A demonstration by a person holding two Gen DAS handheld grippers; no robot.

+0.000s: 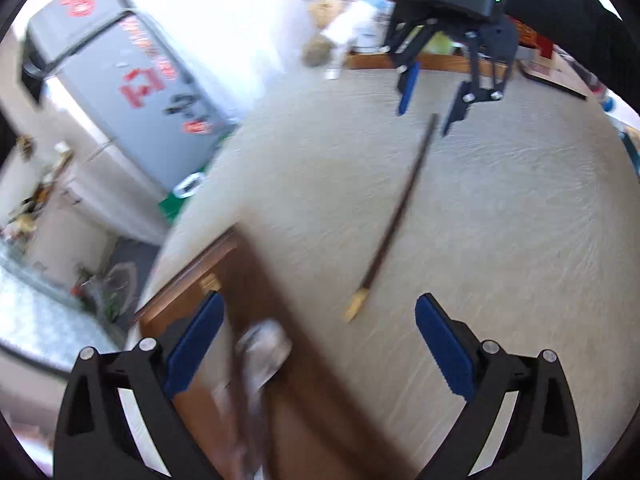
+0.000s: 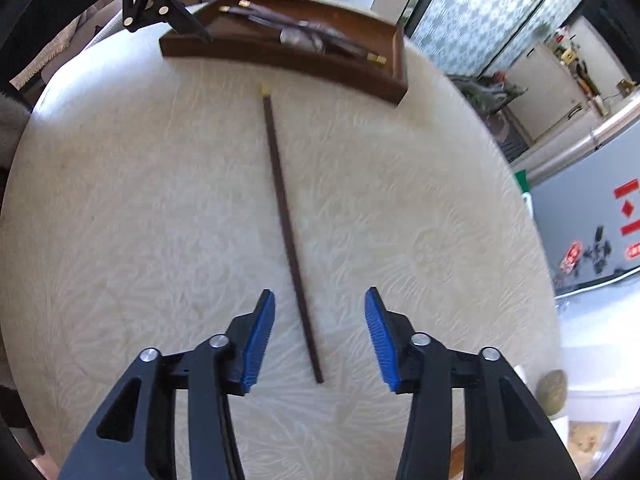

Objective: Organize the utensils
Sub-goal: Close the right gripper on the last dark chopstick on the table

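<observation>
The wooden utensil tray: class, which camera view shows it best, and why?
The right wrist view. The brown wooden tray appears whole at the far table edge, with chopsticks and a spoon inside. The left wrist view shows only a blurred part of the tray between the fingers, contents smeared.

Home kitchen: fridge [image 1: 132, 92], dining table [image 2: 160, 200].

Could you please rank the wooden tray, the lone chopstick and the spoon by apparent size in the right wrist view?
1. Wooden tray
2. Lone chopstick; nearer the camera, so unsure
3. Spoon, blurred
</observation>
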